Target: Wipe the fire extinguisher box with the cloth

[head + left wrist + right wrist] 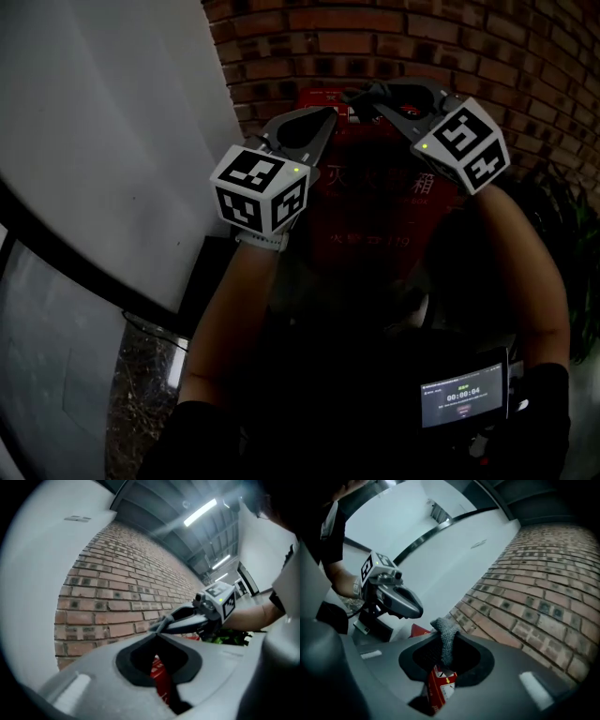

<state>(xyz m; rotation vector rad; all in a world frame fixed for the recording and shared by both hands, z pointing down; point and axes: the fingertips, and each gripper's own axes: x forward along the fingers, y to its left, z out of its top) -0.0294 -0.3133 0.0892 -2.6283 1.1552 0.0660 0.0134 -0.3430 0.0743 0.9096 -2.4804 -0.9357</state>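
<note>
At the brick wall (394, 37), my right gripper (443, 630) clamps the cloth (447, 644) over the fire extinguisher box (375, 225); my left gripper (157, 633), at its 9 o'clock, is closed and empty.

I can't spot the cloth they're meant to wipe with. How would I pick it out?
Find the brick wall, then the red fire extinguisher box in front of it. Near the box's top, the right gripper is shut on the cloth: a small grey knitted wad, the only soft, rough-textured thing beside the smooth gripper and red box.
</note>
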